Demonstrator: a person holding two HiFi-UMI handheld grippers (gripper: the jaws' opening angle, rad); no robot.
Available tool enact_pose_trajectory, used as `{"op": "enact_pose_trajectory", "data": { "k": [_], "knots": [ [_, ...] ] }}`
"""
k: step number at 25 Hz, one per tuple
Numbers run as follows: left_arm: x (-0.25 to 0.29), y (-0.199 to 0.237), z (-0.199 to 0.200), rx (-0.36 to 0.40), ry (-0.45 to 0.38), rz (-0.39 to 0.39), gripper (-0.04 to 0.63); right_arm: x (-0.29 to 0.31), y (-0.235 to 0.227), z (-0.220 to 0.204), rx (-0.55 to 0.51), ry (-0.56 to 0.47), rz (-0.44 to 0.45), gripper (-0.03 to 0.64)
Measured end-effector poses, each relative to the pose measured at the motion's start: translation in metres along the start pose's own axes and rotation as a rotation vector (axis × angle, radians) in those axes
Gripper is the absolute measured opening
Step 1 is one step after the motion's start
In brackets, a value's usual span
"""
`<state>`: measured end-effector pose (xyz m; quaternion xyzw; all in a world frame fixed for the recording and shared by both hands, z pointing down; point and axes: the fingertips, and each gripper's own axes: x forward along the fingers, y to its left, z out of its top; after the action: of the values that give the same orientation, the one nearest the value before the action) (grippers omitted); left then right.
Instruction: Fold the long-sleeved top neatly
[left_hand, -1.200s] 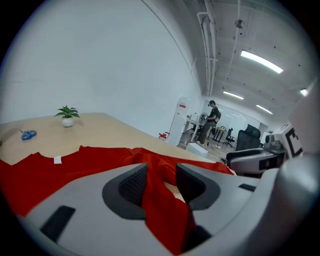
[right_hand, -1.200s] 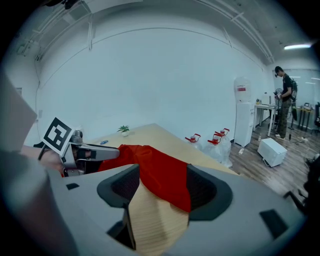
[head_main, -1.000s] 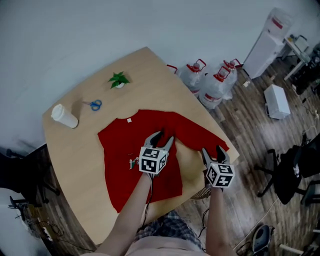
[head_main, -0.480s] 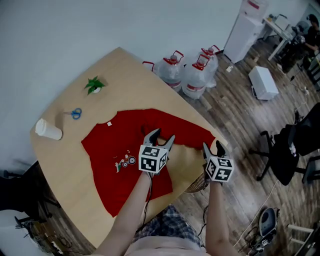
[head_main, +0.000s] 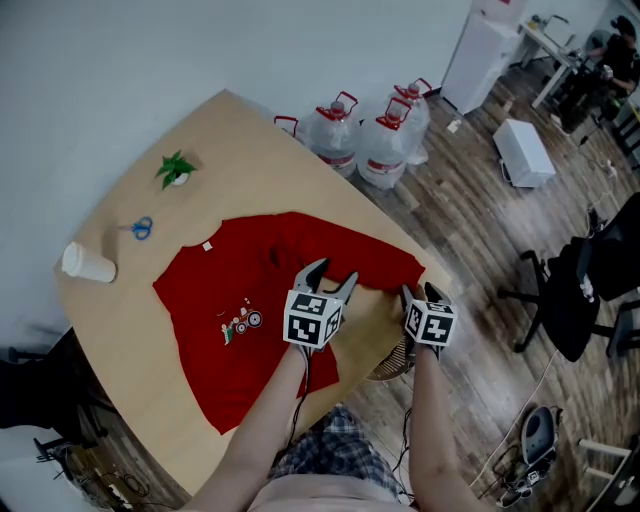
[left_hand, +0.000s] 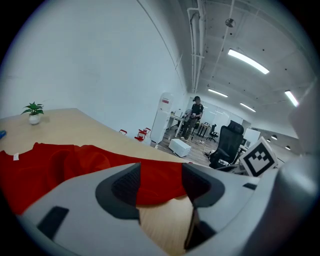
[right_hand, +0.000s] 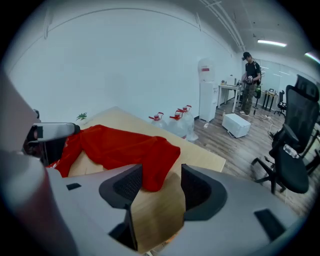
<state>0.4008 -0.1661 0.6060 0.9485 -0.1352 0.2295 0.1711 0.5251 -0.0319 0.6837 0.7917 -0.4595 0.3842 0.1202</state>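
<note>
The red long-sleeved top (head_main: 250, 290) lies spread flat on the wooden table (head_main: 250, 170), its right sleeve (head_main: 385, 262) stretched toward the table's corner. My left gripper (head_main: 332, 275) hovers over the lower edge of that sleeve. Its jaws have just been opening and stand open, and the left gripper view shows red cloth (left_hand: 65, 165) and bare wood beyond them, with nothing between the pads. My right gripper (head_main: 420, 293) is at the sleeve's end by the table edge. Its jaws have just been closing but are open, and the cuff (right_hand: 155, 175) lies just ahead of them, not gripped.
A paper cup (head_main: 85, 263), blue scissors (head_main: 140, 228) and a small potted plant (head_main: 176, 168) sit at the table's far left. Water bottles (head_main: 335, 130) stand on the floor behind the table. An office chair (head_main: 575, 290) is at the right. The table edge runs just under my right gripper.
Both grippers have shifted toward the sleeve end at the table's corner, the right one sinking lower. The left jaws look wider than a second ago.
</note>
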Motion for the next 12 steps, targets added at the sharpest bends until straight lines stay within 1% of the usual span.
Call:
{"op": "enact_pose_trajectory", "data": {
  "k": [2,4,7,9,11,12],
  "knots": [
    [-0.003,0.002,-0.003,0.001,0.007,0.006,0.244,0.004,-0.001,-0.005,0.018,0.017,0.003,0.241],
    [-0.006,0.005,-0.006,0.001,0.012,0.014,0.244,0.007,0.002,-0.006,0.030,0.023,0.018,0.228],
    [-0.009,0.009,-0.010,-0.004,0.018,0.022,0.244,0.011,0.009,-0.003,0.045,0.023,0.047,0.149],
    [-0.011,0.010,-0.011,-0.009,0.021,0.025,0.244,0.012,0.011,-0.002,0.049,0.024,0.059,0.146],
    [-0.013,0.010,-0.013,-0.013,0.023,0.025,0.244,0.012,0.018,-0.001,0.023,0.027,0.077,0.059],
    [-0.014,0.010,-0.014,-0.014,0.023,0.026,0.244,0.012,0.020,0.000,0.005,0.030,0.080,0.041]
  ]
}}
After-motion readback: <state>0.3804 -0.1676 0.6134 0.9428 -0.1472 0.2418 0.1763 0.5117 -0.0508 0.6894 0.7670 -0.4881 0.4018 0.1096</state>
